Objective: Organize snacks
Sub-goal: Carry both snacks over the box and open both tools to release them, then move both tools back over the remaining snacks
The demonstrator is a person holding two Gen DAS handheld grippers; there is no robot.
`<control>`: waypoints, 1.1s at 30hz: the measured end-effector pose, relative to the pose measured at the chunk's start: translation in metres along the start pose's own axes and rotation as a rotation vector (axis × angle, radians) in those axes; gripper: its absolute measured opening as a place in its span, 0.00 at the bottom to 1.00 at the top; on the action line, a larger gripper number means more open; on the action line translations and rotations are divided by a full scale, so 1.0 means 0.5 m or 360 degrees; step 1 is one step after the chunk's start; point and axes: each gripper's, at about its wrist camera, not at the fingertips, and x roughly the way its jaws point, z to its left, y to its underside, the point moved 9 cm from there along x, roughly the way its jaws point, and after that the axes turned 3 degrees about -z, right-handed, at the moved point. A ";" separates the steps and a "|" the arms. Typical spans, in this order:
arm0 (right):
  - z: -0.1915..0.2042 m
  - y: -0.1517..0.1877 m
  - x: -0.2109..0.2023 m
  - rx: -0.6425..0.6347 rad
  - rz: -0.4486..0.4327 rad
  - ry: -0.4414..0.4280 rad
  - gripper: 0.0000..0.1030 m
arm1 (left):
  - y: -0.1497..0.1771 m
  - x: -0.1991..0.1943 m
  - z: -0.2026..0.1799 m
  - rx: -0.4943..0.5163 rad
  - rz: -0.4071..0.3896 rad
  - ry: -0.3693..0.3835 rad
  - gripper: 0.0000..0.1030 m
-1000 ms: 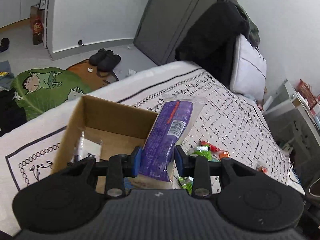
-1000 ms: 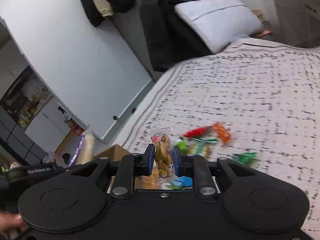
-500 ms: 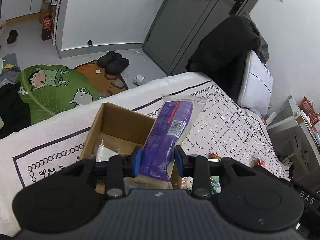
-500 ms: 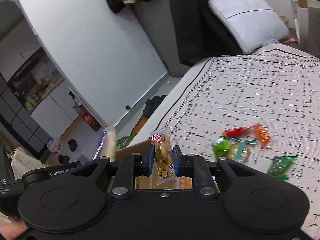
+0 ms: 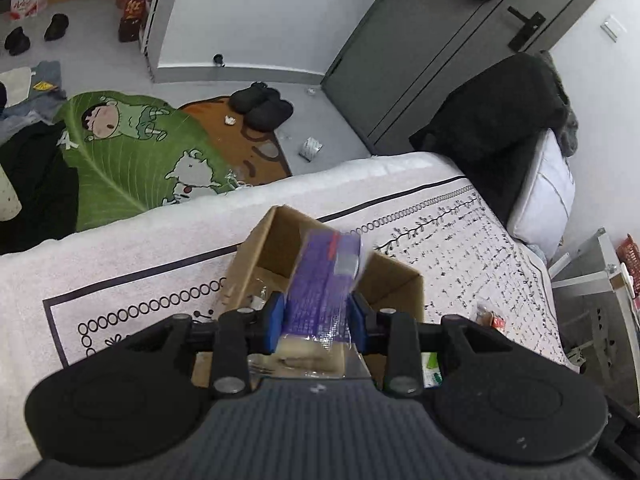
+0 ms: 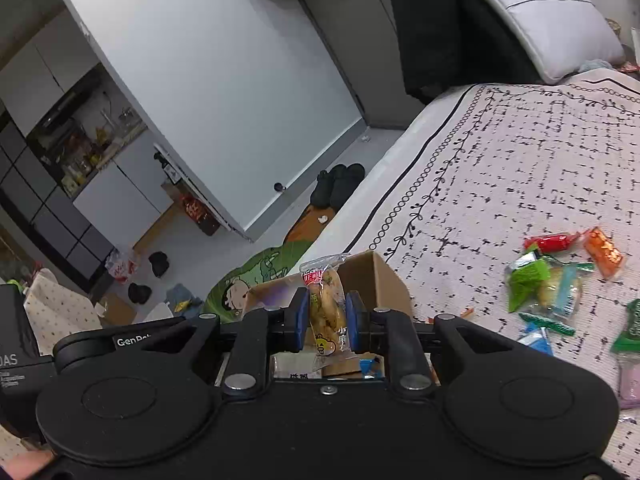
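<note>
Left tool (image 5: 316,322) pinching purple packet (image 5: 325,280), held over open cardboard box (image 5: 400,280) directly ahead, positioned for drop. Right tool (image 6: 327,318) pinching clear snack bag (image 6: 326,304) upright, box (image 6: 376,276) just beyond. Loose snacks (image 6: 556,276) on bed, right of tool.

Purple packet (image 5: 325,280): glossy plastic film, clear at the near end. Clear wrapper (image 6: 326,304) around pale snack: shiny, crinkled plastic. Box (image 5: 394,286): matt brown cardboard, raw edges. Bedspread (image 6: 520,168): woven cloth, rough ribbed texture, printed black. Loose packets (image 6: 552,284) at right: glossy foil and plastic. Pads (image 5: 274,322): blue, matt, rubbery. Gripper housings: black matt plastic, near part ribbed; bright metal screws.
</note>
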 end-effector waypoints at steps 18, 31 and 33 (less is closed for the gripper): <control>-0.014 -0.010 0.011 -0.0029 -0.0021 0.0077 0.67 | 0.009 0.030 0.004 -0.0015 0.0089 -0.0043 0.64; -0.127 -0.015 -0.087 -0.0091 -0.0099 0.0333 0.95 | 0.030 0.019 -0.040 0.0194 0.0058 -0.0142 0.88; -0.144 -0.012 -0.104 -0.0097 -0.0100 0.0369 0.95 | 0.032 0.014 -0.049 0.0206 0.0041 -0.0121 0.93</control>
